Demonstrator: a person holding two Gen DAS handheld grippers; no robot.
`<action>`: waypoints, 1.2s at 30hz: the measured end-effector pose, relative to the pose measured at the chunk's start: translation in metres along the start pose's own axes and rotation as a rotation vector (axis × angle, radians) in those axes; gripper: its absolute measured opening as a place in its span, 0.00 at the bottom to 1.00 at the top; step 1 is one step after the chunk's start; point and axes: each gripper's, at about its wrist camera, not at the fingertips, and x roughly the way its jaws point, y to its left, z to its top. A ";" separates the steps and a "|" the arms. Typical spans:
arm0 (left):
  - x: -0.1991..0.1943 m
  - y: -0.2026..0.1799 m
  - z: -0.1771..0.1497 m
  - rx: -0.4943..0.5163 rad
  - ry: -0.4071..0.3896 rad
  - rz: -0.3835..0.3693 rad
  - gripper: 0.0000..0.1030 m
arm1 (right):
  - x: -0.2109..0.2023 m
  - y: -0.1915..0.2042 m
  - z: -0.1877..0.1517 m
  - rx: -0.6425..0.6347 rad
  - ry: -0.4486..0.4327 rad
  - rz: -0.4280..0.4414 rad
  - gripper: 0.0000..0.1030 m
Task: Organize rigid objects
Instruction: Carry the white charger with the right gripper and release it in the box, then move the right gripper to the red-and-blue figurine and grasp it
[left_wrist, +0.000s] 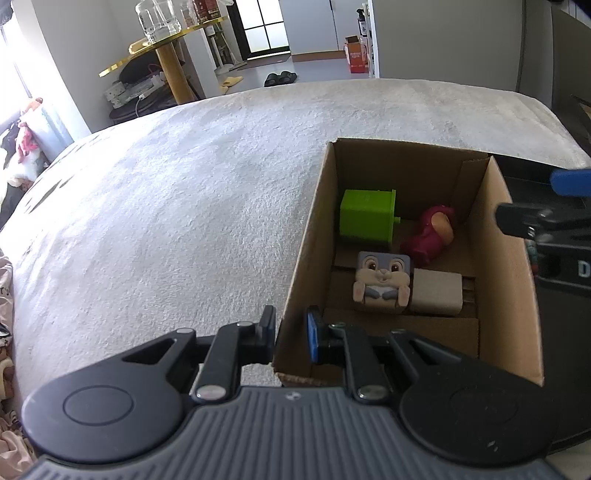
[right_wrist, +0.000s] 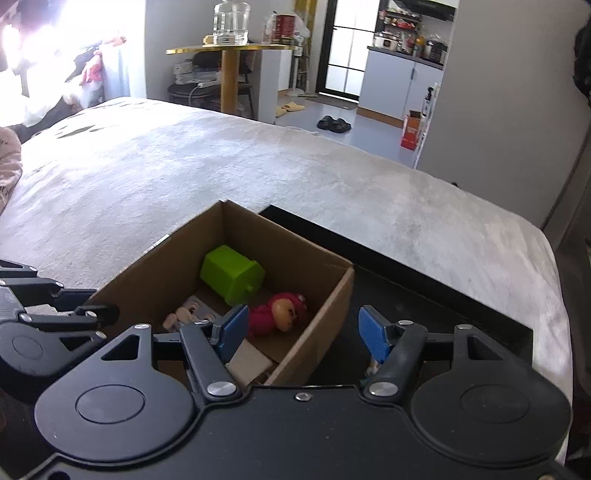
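Observation:
An open cardboard box (left_wrist: 310, 236) stands on a white blanket. Inside lie a green plastic cube (left_wrist: 365, 218), a magenta figurine (left_wrist: 430, 236), a grey bunny block (left_wrist: 382, 280) and a beige block (left_wrist: 436, 291). My left gripper (left_wrist: 290, 328) is shut on the box's near left wall, one finger outside and one inside. In the right wrist view my right gripper (right_wrist: 303, 328) stands open over the box's (right_wrist: 147, 280) near right wall. One blue pad is above the figurine (right_wrist: 280, 317), and the other is outside the box. Nothing is pressed between the pads. The green cube (right_wrist: 231, 275) lies behind.
The box rests against a flat black slab (right_wrist: 406, 295) on its right. The blanket-covered bed (left_wrist: 166, 221) stretches wide to the left and back. Beyond it stand a gold round table (right_wrist: 229, 48) with glass jars, slippers on the floor and clothes at the left edge.

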 end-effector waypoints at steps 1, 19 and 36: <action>0.000 0.000 0.000 -0.001 0.000 0.001 0.16 | -0.001 -0.003 -0.002 0.012 0.002 -0.001 0.63; 0.007 -0.006 0.004 0.021 0.049 0.043 0.16 | 0.004 -0.036 -0.049 0.068 0.081 -0.051 0.63; 0.012 -0.007 0.016 0.010 0.128 0.057 0.16 | 0.051 -0.057 -0.053 0.148 0.140 -0.092 0.63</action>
